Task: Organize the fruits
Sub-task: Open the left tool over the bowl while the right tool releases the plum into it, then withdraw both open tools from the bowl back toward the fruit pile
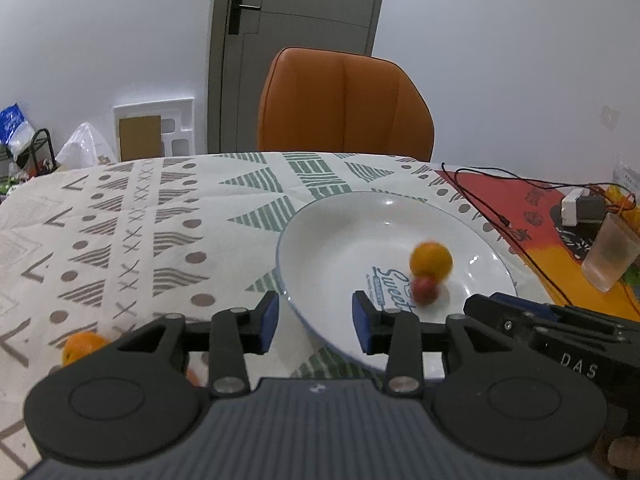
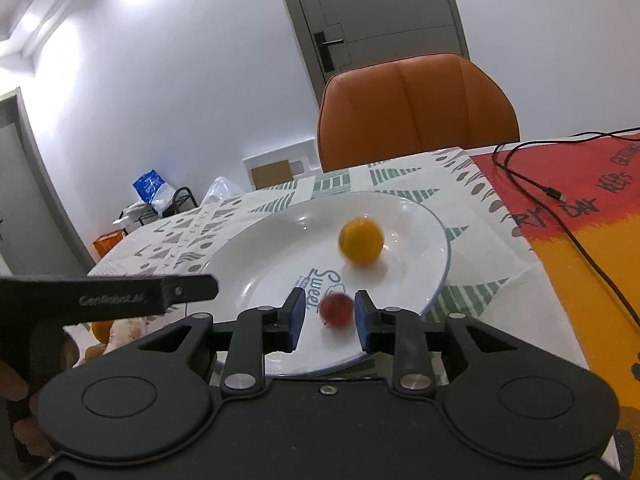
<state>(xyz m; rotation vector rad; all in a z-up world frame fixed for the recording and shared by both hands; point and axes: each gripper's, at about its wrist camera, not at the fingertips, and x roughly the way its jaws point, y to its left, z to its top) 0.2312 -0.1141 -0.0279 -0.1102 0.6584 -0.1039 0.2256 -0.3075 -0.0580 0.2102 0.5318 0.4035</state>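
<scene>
Two fruits sit in the white plate (image 2: 420, 216): an orange one (image 2: 361, 241) ahead of my right gripper (image 2: 327, 320), and a small red one (image 2: 337, 309) between its parted blue fingers, untouched as far as I can tell. My left gripper (image 1: 315, 322) hangs open and empty over the plate's near rim; another orange fruit (image 1: 82, 346) lies to its left on the patterned tablecloth (image 1: 132, 216).

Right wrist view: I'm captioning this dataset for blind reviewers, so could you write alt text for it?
A round white ceramic plate on a patterned tablecloth holds a blurred round orange fruit and a small red round fruit. The right gripper hangs over the plate's near edge, its blue-padded jaws open either side of the red fruit. An orange leather chair stands behind the table.
</scene>
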